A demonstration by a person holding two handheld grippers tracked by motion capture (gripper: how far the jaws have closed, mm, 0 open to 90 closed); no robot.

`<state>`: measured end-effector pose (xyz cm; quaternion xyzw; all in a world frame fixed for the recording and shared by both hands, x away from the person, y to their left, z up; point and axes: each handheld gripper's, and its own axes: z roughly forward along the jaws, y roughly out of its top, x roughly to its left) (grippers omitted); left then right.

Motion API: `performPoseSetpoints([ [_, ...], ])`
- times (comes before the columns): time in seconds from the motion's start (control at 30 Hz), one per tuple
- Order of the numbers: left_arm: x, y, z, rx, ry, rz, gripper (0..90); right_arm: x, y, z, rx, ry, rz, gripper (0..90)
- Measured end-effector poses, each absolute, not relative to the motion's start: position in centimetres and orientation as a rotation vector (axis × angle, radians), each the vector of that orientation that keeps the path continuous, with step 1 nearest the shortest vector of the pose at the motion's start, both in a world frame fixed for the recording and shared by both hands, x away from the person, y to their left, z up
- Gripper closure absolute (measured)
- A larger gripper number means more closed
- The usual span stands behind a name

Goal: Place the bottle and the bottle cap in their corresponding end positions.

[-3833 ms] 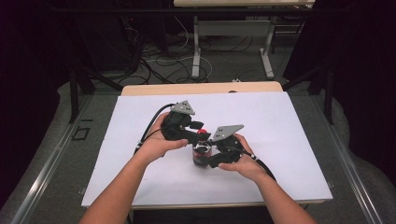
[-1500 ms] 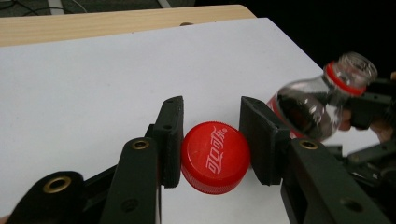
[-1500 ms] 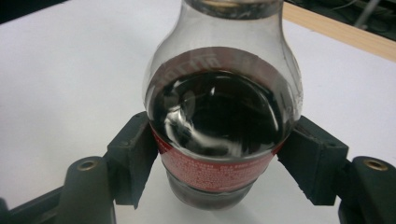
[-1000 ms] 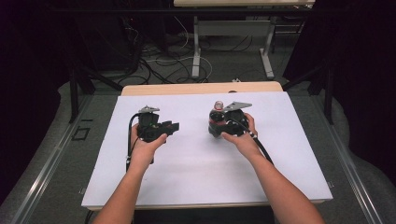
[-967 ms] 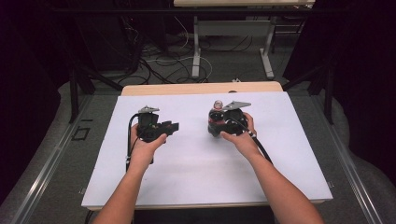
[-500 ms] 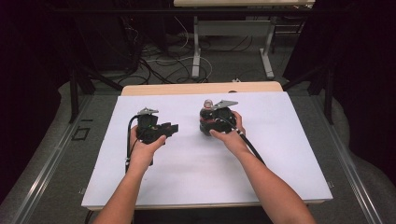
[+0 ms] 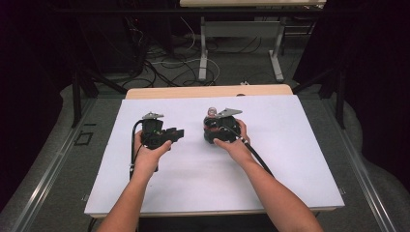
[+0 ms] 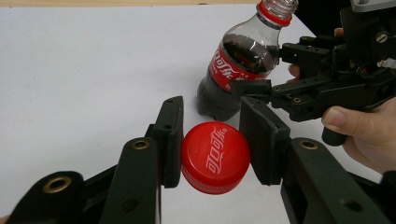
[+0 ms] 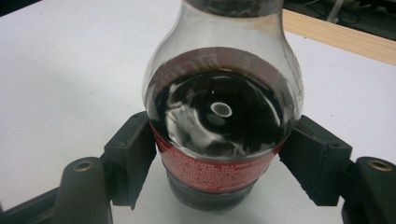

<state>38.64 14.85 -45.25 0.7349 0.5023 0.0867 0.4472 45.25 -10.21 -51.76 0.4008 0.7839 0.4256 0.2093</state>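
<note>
A small cola bottle (image 8: pixel 238 70) with dark drink and a red label leans over the white table, its neck bare above a red ring. My right gripper (image 9: pixel 222 140) is shut on the bottle (image 9: pixel 219 121) at the label, one jaw on each side. In the high view the right gripper (image 7: pixel 220 129) is just right of the table's middle, with the bottle's neck (image 7: pixel 211 112) sticking up behind it. My left gripper (image 8: pixel 212 126) is shut on the red screw cap (image 8: pixel 215 158), held a little short of the bottle. The left gripper (image 7: pixel 167 135) points right, a hand's width from the right one.
A white sheet (image 7: pixel 290 159) covers the table, with a wooden strip (image 7: pixel 208 91) along the far edge. Beyond it are table legs and loose cables (image 7: pixel 193 53) on the floor. Metal rails (image 7: pixel 367 179) run along both sides.
Nearly four seconds ago both grippers met at the bottle near the table's middle; they have since drawn apart. In the last second the right gripper carried the bottle slightly left. The left stayed put.
</note>
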Motion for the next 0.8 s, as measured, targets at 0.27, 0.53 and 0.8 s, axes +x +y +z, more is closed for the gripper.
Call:
performPoseSetpoints([
  [0.27,38.8,14.6,-45.5,1.823,1.241,0.206,61.2,45.2,-10.4,-52.4,1.149,2.21,1.208,17.3],
  [0.53,39.0,14.4,-46.1,1.847,1.246,0.183,61.2,44.6,-10.8,-52.8,1.167,2.216,1.149,14.5],
  [0.8,39.2,13.2,-47.3,1.881,1.244,0.181,61.2,43.0,-12.1,-52.8,1.141,2.225,1.098,0.0],
])
